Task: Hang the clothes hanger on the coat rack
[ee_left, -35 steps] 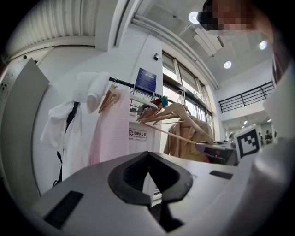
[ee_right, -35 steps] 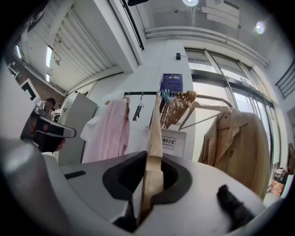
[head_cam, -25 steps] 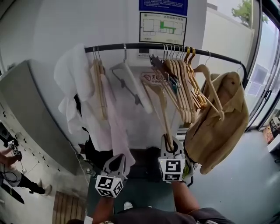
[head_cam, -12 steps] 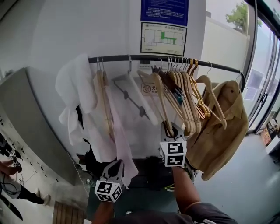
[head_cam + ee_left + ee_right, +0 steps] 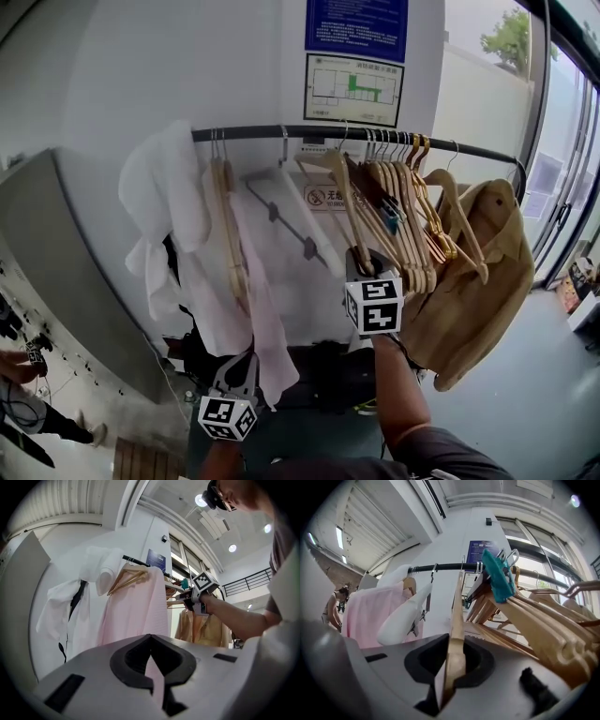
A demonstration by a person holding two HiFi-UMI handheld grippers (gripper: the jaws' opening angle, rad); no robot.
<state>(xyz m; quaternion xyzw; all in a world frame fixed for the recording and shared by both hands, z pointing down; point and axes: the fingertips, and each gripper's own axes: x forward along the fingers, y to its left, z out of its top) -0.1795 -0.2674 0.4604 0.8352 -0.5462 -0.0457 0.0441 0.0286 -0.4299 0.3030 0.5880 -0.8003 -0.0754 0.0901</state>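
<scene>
A black rack rod [image 5: 281, 132] runs across the wall. My right gripper [image 5: 361, 265] is shut on the lower end of a bare wooden hanger [image 5: 342, 202], which it holds up just under the rod. In the right gripper view the hanger's arm [image 5: 456, 620] runs from the jaws [image 5: 452, 677] up to the rod [image 5: 445, 567]. Its metal hook reaches the rod's height; I cannot tell whether it is over it. My left gripper [image 5: 242, 361] is lower, at the bottom of a hanging pink shirt [image 5: 253, 281]. A strip of the pink shirt [image 5: 136, 611] is pinched in the left gripper [image 5: 154, 686].
A tight bunch of wooden hangers [image 5: 403, 206] and a tan jacket [image 5: 469, 272] hang just right of the held hanger. A white plastic hanger [image 5: 300, 206] and white garments [image 5: 169, 187] hang to its left. A grey slanted panel [image 5: 66, 253] is at left, a glass wall [image 5: 562, 141] at right.
My right gripper has risen and carried the wooden hanger's hook up to the rod. The left gripper has shifted slightly, still on the pink shirt.
</scene>
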